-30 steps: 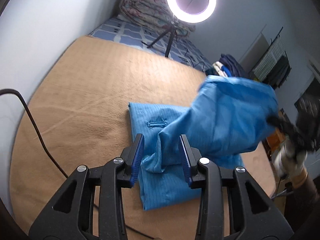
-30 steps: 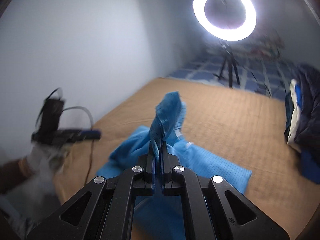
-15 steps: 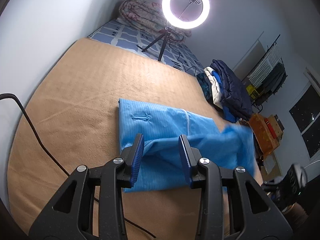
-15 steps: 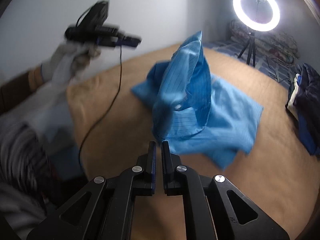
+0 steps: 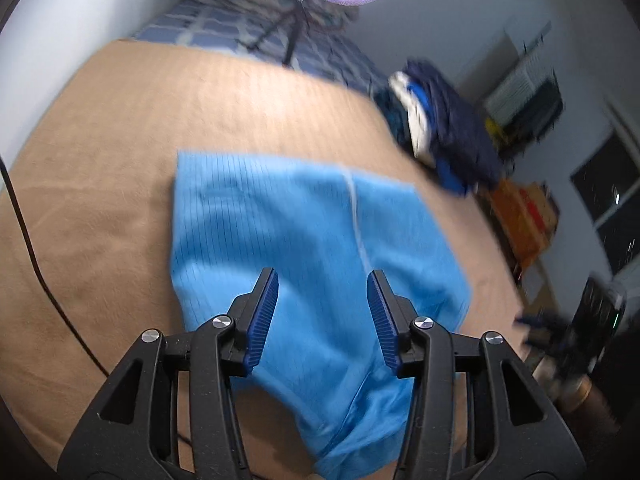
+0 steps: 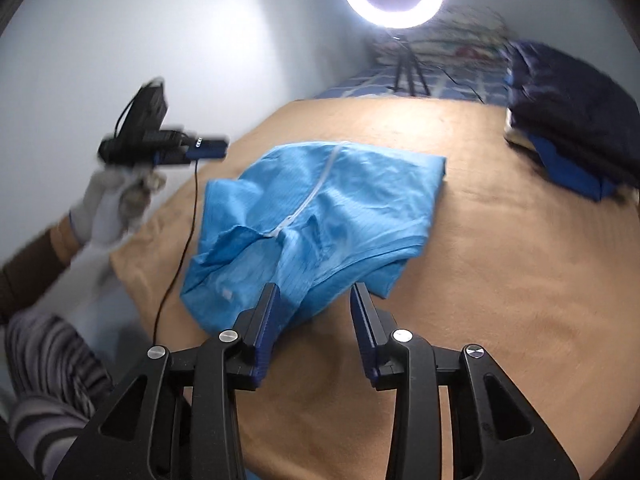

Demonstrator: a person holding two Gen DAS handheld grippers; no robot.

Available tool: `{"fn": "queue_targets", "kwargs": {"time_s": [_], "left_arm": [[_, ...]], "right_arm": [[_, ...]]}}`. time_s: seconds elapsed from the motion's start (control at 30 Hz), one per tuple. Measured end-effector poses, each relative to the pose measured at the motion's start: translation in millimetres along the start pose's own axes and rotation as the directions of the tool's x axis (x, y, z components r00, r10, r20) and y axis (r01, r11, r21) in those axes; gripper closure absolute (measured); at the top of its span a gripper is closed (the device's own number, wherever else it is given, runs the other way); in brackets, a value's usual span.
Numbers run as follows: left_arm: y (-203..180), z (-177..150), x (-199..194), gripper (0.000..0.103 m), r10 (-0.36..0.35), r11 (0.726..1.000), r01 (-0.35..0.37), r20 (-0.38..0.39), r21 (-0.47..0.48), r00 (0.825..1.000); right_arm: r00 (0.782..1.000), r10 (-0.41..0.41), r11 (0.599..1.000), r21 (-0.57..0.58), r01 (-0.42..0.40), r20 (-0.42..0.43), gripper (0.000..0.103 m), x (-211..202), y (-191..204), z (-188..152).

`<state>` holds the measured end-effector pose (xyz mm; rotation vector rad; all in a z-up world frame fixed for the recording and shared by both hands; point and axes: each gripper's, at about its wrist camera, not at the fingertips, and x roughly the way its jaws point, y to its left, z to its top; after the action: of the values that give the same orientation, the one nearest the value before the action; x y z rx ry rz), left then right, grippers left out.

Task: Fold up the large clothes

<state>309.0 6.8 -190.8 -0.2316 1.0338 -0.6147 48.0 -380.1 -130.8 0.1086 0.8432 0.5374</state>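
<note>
Now the right gripper [image 6: 314, 300] has let go: a moment ago its jaws were pinched together on a lifted flap of the blue garment [image 6: 320, 216], and here they stand wide with nothing between them. That flap has come down, so the garment lies as a rough folded bundle on the tan bed cover [image 6: 500, 280], its white zipper [image 6: 316, 192] running up the top layer. I judge that one fold has just been laid and released; the near edge looks rumpled and uneven, so it likely wants squaring or another fold. From the right wrist view the bundle's near corner sits just ahead of my open jaws, slightly left of centre. My left gripper [image 5: 322, 312] is also wide and holds nothing; in its blurred view the garment [image 5: 304, 220] spreads directly beneath and beyond the fingers, whether touching I cannot tell.
</note>
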Motion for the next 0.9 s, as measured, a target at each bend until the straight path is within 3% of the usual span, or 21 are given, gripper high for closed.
{"fn": "queue_targets", "kwargs": {"time_s": [0.17,0.3,0.4,0.47,0.53,0.67,0.73,0.77,0.8,0.83,0.87,0.9], "left_arm": [[19.3,-57.2,29.4,0.056,0.076,0.996,-0.07,-0.134,0.052,0.988],[35.5,-68.2,4.0,0.056,0.029,0.999,-0.031,-0.062,-0.032,0.998],[54.7,-59.0,-18.9,0.055,-0.009,0.992,0.011,0.016,-0.128,1.0],[74.2,-50.0,-26.8,0.047,-0.009,0.975,0.02,0.051,-0.219,0.999],[94.1,-43.2,-27.1,0.047,-0.031,0.951,0.053,0.074,-0.306,0.997],[112.5,-35.6,-12.5,0.047,-0.05,0.923,0.075,0.076,-0.376,0.996],[111.4,-35.0,-1.8,0.057,-0.061,0.927,0.079,0.061,-0.366,0.996],[110.2,-34.2,0.8,0.071,-0.052,0.934,0.067,0.052,-0.352,0.997],[107.4,-33.0,4.7,0.08,-0.031,0.944,0.042,0.04,-0.329,0.999],[105.5,-31.6,8.9,0.082,0.003,0.951,0.006,0.028,-0.309,1.0],[104.8,-31.2,13.5,0.082,0.042,0.955,-0.035,0.017,-0.296,0.999],[105.7,-31.8,19.1,0.082,0.094,0.957,-0.09,0.002,-0.275,0.996]], "right_arm": [[1.0,0.01,0.994,0.112,-0.009,-0.01,0.064,12.6,-23.7,-10.4],[0.999,0.041,0.972,0.232,-0.037,-0.012,0.062,27.6,-47.7,-10.9],[0.998,0.068,0.941,0.33,-0.069,0.016,0.047,34.6,-66.0,-5.3],[0.995,0.089,0.905,0.414,-0.103,0.055,0.047,40.1,-83.2,-1.5],[0.992,0.101,0.87,0.477,-0.125,0.076,0.046,45.4,-95.6,0.7],[0.987,0.119,0.774,0.612,-0.163,0.112,0.046,66.8,-122.4,4.3],[0.98,0.155,0.741,0.642,-0.197,0.122,0.048,76.6,-125.8,3.8],[0.976,0.179,0.734,0.643,-0.217,0.125,0.058,81.7,-123.2,4.6],[0.974,0.195,0.745,0.629,-0.224,0.116,0.072,84.2,-118.9,7.3],[0.979,0.187,0.782,0.59,-0.2,0.084,0.08,87.4,-110.1,11.9],[0.99,0.136,0.838,0.529,-0.134,0.035,0.089,89.3,-99.0,17.0],[0.997,0.081,0.875,0.48,-0.07,-0.001,0.09,89.4,-93.9,19.2]]}}
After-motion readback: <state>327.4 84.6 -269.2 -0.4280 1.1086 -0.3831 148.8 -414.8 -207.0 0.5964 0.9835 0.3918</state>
